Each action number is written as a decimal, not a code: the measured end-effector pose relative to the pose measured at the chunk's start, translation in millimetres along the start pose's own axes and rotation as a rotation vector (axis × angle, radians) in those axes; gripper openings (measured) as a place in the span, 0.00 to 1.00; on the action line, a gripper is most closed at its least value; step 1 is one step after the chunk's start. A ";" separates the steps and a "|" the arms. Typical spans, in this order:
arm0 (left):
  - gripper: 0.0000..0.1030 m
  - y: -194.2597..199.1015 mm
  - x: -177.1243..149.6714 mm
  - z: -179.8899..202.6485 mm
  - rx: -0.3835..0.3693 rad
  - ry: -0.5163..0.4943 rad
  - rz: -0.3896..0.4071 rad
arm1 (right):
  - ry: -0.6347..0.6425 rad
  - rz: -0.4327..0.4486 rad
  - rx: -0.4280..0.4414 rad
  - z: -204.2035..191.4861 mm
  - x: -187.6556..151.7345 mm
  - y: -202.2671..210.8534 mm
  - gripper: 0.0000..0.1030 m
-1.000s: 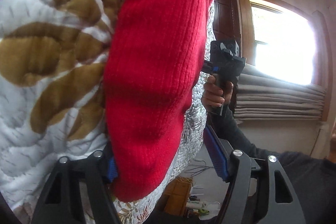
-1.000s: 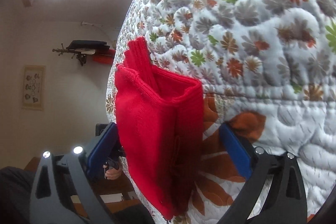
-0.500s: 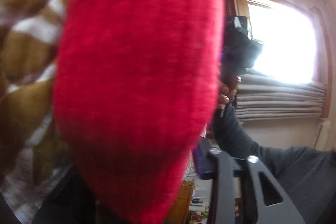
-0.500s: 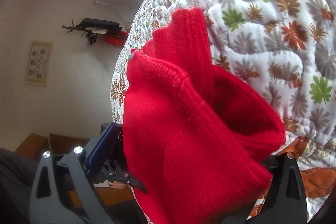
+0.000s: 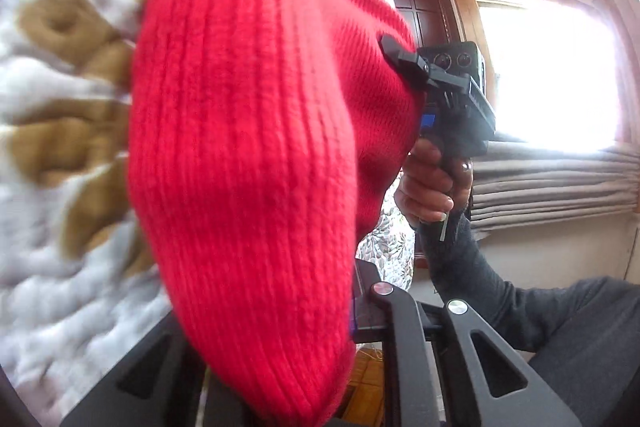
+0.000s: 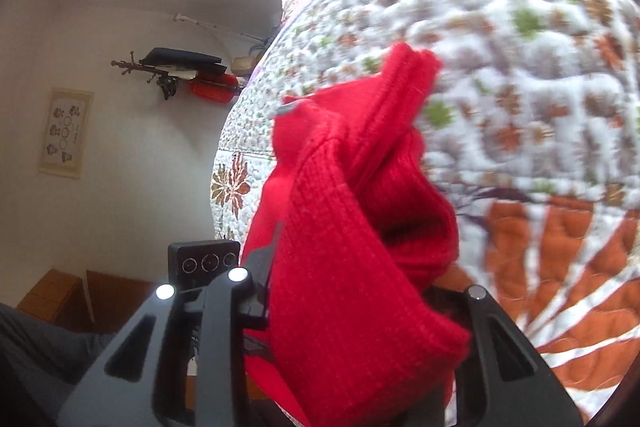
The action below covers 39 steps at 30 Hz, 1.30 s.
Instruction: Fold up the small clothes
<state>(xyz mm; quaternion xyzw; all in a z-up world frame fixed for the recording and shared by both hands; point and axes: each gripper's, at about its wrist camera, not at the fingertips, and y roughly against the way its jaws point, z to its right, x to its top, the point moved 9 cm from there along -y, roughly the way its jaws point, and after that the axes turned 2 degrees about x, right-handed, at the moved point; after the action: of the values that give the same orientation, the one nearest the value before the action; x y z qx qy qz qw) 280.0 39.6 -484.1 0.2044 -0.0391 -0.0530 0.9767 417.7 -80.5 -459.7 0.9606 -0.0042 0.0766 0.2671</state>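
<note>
Bright window (image 5: 548, 75), dark wooden door (image 5: 416, 3), pale walls (image 6: 120, 163), possibly a floral quilt (image 6: 520, 27).

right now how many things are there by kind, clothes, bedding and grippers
clothes: 1, the red sweater
bedding: 1, the quilt beneath it
grippers: 2, the left gripper and the right gripper, both closed on the sweater
total: 4
</note>
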 end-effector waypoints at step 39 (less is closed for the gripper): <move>0.60 184.6 -110.6 -81.2 0.217 0.097 0.249 | 0.046 -0.030 -0.278 -39.8 -64.5 -109.7 0.11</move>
<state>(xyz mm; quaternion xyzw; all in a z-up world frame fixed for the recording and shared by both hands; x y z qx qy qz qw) 194.5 253.0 -489.8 0.3047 -0.0225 0.0831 0.9486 353.6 31.9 -491.9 0.9123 0.0055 0.0932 0.3988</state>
